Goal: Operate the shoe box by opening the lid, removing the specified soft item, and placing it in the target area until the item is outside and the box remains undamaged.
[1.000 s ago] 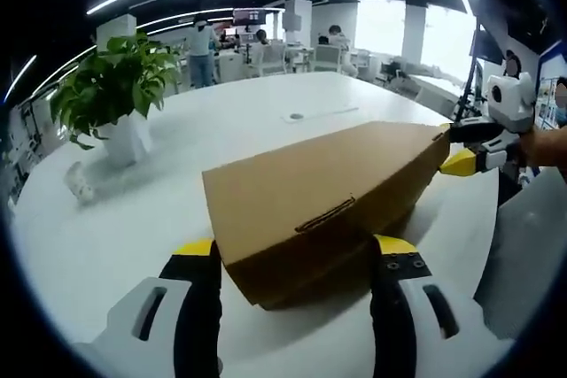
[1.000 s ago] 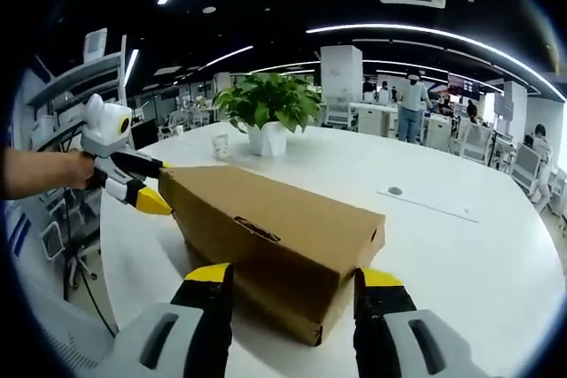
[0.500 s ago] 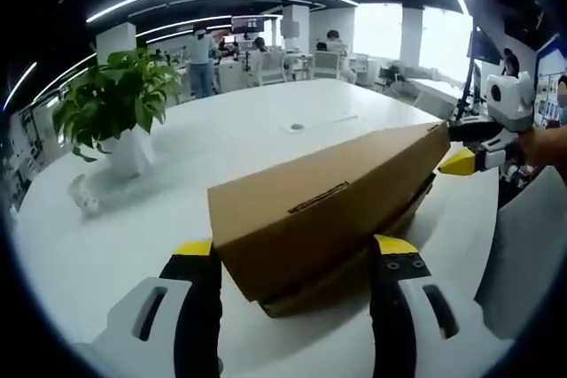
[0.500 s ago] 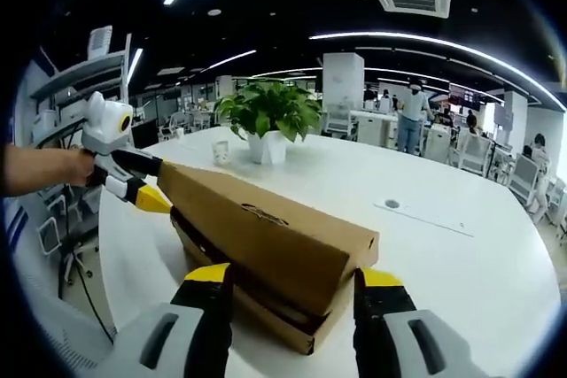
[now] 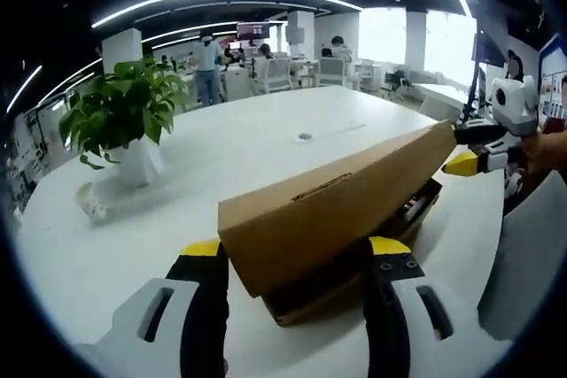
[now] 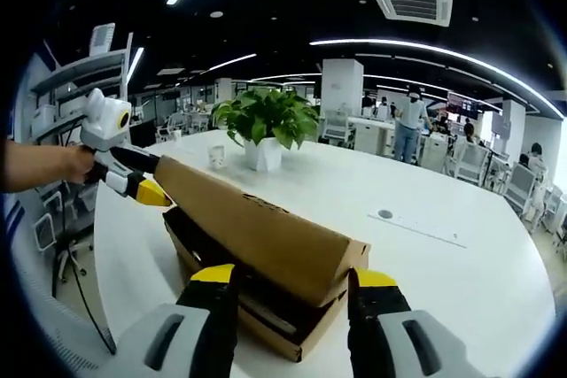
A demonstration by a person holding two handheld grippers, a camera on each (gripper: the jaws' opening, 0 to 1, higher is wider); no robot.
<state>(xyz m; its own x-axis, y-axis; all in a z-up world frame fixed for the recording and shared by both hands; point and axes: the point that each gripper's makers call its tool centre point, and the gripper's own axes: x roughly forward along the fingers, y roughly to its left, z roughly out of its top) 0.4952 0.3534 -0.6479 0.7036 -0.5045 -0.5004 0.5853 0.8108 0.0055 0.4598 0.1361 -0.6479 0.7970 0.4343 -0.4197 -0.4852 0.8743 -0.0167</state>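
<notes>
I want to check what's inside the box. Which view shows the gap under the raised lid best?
The right gripper view: the lid stands tilted above the box base, exposing its dark interior. The left gripper view shows a narrower dark gap under the lid's front edge.

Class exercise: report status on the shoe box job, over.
Both claws at the lid ends: left claw, right claw, grip unclear. Lid tilted up off the box base. Soft item not visible. Potted plant stands clear.
</notes>
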